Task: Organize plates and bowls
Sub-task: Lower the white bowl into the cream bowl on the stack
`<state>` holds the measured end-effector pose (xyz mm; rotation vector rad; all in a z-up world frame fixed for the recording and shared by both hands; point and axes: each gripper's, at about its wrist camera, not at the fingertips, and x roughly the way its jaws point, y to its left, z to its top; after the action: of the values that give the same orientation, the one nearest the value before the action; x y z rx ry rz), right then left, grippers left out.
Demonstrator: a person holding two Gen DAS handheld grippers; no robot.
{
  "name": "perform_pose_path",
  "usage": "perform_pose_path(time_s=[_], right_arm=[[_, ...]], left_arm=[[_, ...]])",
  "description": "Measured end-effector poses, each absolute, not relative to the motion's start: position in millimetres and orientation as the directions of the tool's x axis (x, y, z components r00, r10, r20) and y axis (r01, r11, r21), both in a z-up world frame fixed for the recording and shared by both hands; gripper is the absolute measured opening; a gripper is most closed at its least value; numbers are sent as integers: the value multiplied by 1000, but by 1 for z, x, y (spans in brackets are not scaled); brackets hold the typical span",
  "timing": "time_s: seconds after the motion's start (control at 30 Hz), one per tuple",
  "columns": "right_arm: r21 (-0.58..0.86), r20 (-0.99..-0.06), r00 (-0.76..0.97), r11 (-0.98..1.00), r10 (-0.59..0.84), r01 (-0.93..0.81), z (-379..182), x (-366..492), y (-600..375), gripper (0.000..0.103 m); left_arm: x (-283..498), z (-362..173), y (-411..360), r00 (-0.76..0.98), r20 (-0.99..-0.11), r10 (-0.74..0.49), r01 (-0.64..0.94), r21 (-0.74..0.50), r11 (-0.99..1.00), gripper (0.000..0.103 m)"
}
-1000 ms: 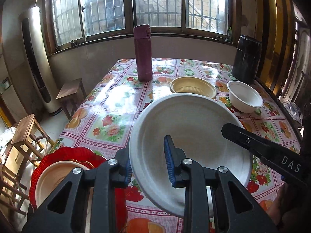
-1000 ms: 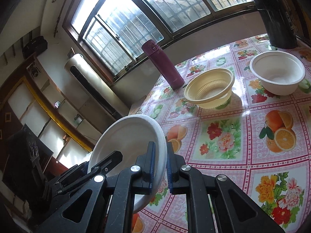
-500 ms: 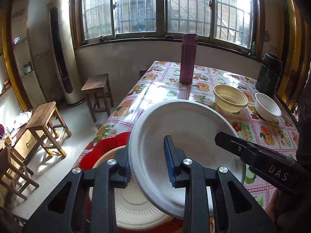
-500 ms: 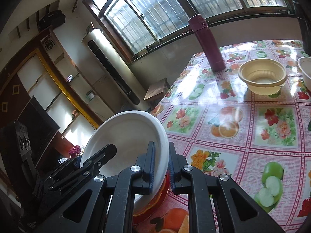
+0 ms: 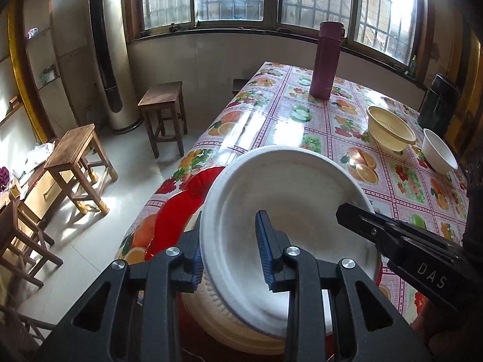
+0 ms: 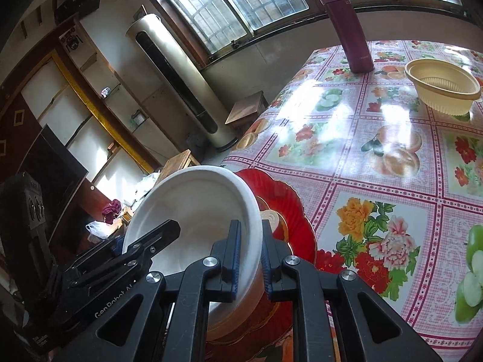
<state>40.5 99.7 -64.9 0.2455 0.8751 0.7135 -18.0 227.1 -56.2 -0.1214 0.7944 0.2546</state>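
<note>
Over the near corner of the flowered table, the left wrist view shows the left gripper with its blue pads pinched on the near rim of a white plate, one pad under the rim and one inside. The plate is tilted, raised at the far side, above a red plate that carries a pale ribbed dish. The right gripper reaches onto the white plate's right edge. Farther off stand a yellow bowl, a white bowl just beside it, a maroon flask and a dark canister. From the right wrist view, the right gripper is nearly closed, clamped on the white plate's rim, with the left gripper at the opposite edge. The red plate lies beneath, and the yellow bowl and flask sit well apart.
</note>
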Motion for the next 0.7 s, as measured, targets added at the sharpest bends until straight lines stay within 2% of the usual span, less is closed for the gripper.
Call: perform_pose_path(time_s=[0.07, 0.1, 0.17, 0.27, 0.3, 0.37, 0.47, 0.53, 0.6, 0.67, 0.7], right_arm=[[431, -621, 448, 758, 643, -490, -64, 36, 103, 14], [411, -623, 457, 763, 635, -500, -63, 33, 105, 14], [387, -620, 468, 764, 631, -517, -61, 29, 106, 15], [349, -624, 476, 765, 620, -540, -58, 21, 110, 16], [353, -623, 469, 760, 626, -546, -58, 20, 109, 18], [381, -610, 459, 747, 646, -545, -58, 18, 105, 39], [418, -569, 474, 733, 672, -537, -52, 16, 92, 59], [439, -534, 499, 728, 683, -526, -47, 16, 79, 68], [456, -504, 524, 727, 686, -513, -42, 18, 64, 77], [472, -489, 546, 733, 680, -490, -40, 22, 48, 89], [480, -487, 557, 739, 673, -473, -40, 24, 41, 90]], left_arm=[[-20, -59, 228, 666, -723, 185, -271, -3, 963, 35], [-21, -60, 229, 665, -724, 185, -270, -2, 963, 44], [-25, -60, 229, 666, -726, 169, -260, -14, 965, 53], [-33, -57, 229, 671, -721, 174, -256, -5, 967, 58], [-36, -55, 228, 674, -714, 191, -264, 9, 964, 64], [-42, -48, 227, 694, -683, 226, -282, 30, 959, 73], [-52, -33, 223, 743, -612, 272, -306, 51, 951, 75], [-59, -22, 217, 790, -543, 285, -312, 44, 949, 86], [-67, -12, 206, 835, -476, 278, -303, 25, 953, 87], [-68, -5, 196, 871, -446, 204, -243, -30, 970, 91], [-67, -2, 190, 885, -441, 152, -199, -64, 978, 93]])
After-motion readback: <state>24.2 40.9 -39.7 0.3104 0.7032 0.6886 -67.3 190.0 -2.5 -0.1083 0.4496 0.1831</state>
